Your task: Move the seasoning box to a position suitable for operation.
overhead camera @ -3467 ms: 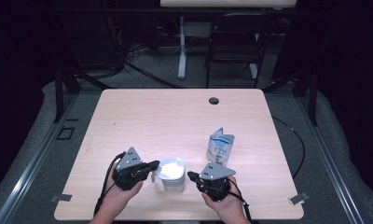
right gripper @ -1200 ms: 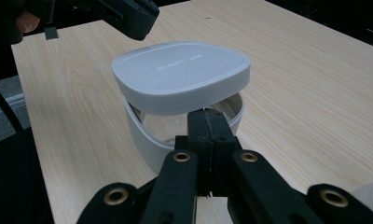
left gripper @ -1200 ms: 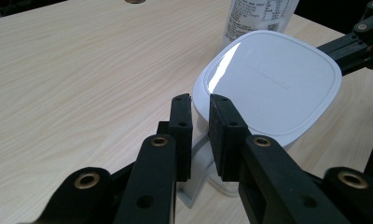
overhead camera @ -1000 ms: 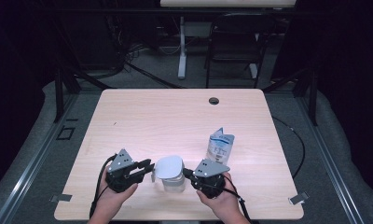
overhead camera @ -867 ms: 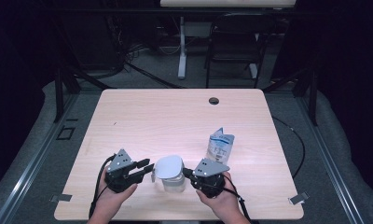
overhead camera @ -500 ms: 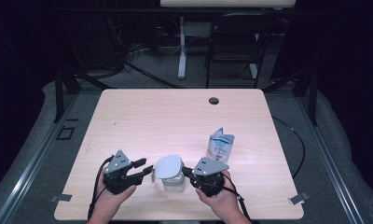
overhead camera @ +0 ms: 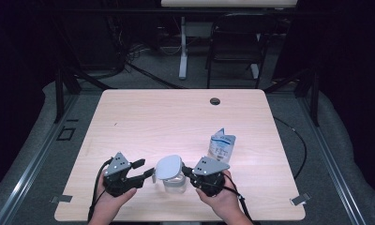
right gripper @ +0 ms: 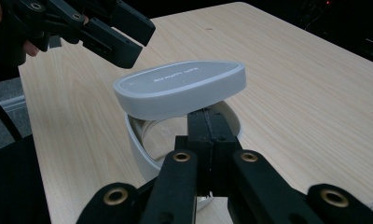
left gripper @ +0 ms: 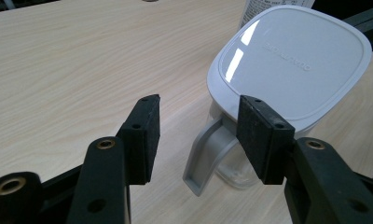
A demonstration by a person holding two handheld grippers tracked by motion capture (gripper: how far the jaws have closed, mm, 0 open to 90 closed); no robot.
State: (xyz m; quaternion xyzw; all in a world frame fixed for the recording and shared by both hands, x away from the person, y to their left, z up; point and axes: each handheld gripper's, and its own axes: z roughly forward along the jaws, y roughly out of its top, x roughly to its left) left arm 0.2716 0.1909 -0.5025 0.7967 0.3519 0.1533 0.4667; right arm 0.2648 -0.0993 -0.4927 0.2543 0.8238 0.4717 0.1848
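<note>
A clear plastic container [overhead camera: 174, 184] stands near the table's front edge with a pale grey lid [overhead camera: 168, 167] lying tilted on it. My left gripper [overhead camera: 146, 169] is just left of it. Its jaws have just been opening and now stand wide [left gripper: 201, 109]. The grey handle [left gripper: 206, 156] lies in the gap, untouched by the pads. My right gripper [overhead camera: 186, 173] comes in from the right, shut. Its tips [right gripper: 211, 115] poke under the lid [right gripper: 180, 86] over the container's rim [right gripper: 135, 140]. Whether they pinch anything is hidden.
A blue-and-white pouch [overhead camera: 221, 146] stands upright to the right, behind my right hand. A dark cable hole [overhead camera: 215, 101] sits near the table's far edge. Chairs and a desk leg stand beyond the wooden table [overhead camera: 143, 117].
The left gripper's jaws stand wider apart than a second ago, and that hand sits slightly further left than in the earliest frame. The right gripper, container and lid have not moved.
</note>
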